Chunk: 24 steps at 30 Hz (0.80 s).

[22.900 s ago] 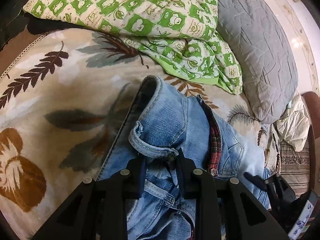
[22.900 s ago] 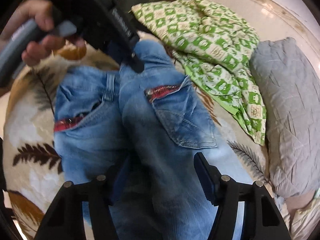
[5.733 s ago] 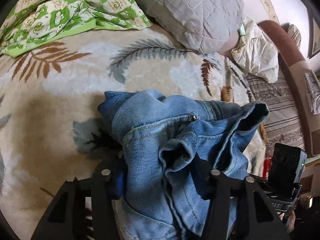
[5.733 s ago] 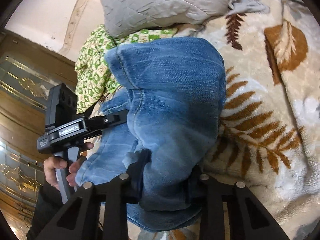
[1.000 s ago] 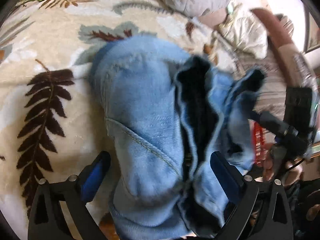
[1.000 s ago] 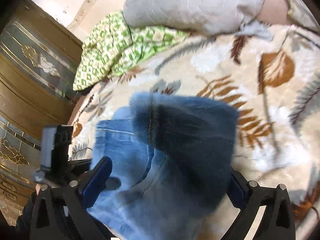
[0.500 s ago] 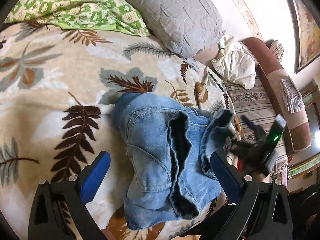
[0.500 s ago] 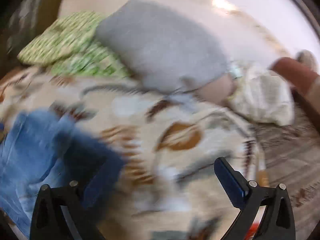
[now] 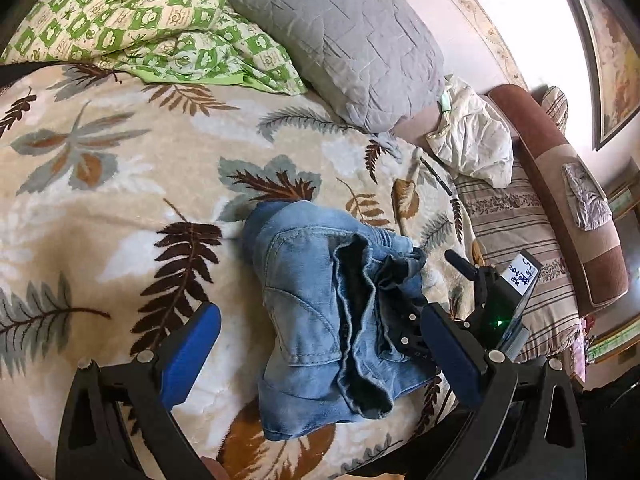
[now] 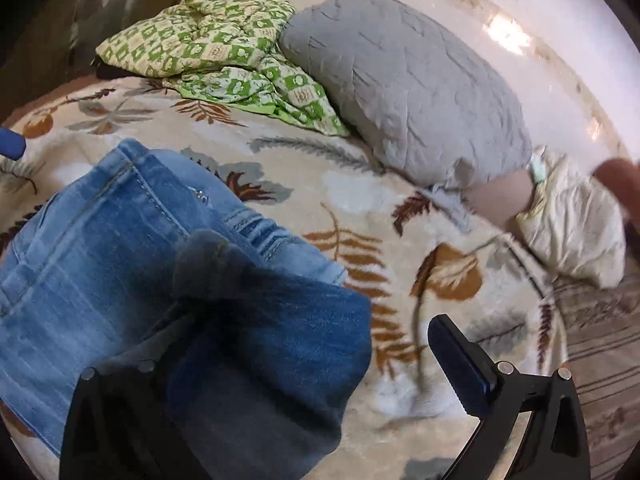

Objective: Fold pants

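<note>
The blue jeans lie in a folded bundle on the leaf-patterned blanket, with open leg hems facing me. My left gripper is open above them, its blue pads wide apart and clear of the cloth. My right gripper is open; the jeans cover its left finger, and its right pad is free. The right gripper's body also shows in the left wrist view, at the jeans' right edge.
A grey pillow and a green checked quilt lie at the far side. A cream cloth lies by a striped sofa cushion to the right. The blanket's edge is near the jeans' front.
Both grippers have let go of the jeans and pulled back. The left camera has risen and the bundle now rests on the blanket. The right gripper has swung back toward the jeans.
</note>
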Motion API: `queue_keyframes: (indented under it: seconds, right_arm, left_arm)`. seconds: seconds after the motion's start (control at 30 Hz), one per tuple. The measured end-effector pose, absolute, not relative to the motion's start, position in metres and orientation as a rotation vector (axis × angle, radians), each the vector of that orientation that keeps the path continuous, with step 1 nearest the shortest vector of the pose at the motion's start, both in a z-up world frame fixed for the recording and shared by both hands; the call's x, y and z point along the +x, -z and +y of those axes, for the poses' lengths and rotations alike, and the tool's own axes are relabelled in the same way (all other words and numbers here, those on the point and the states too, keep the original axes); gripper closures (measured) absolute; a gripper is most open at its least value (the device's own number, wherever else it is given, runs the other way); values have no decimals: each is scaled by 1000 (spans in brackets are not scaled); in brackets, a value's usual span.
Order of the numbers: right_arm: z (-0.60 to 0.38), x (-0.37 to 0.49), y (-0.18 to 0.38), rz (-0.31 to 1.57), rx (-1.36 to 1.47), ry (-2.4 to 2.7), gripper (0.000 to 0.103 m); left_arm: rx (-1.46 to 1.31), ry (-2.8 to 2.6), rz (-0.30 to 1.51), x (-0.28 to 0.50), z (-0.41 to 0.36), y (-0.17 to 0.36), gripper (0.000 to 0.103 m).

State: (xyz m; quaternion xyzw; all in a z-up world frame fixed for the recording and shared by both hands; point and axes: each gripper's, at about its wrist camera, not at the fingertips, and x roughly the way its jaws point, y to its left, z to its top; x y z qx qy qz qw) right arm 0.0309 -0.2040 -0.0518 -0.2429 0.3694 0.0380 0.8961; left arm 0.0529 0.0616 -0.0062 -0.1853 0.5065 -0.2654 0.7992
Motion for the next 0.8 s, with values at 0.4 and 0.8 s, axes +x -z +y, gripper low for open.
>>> queue_keyframes:
  seconds: [0.4, 0.8]
  right_arm:
    - [-257, 14, -21, 696, -217, -53, 0]
    - [-222, -11, 51, 909, -168, -151, 0]
  left_arm:
    - [-313, 603, 1046, 58, 31, -31, 3]
    - [-378, 782, 1204, 100, -71, -43, 3]
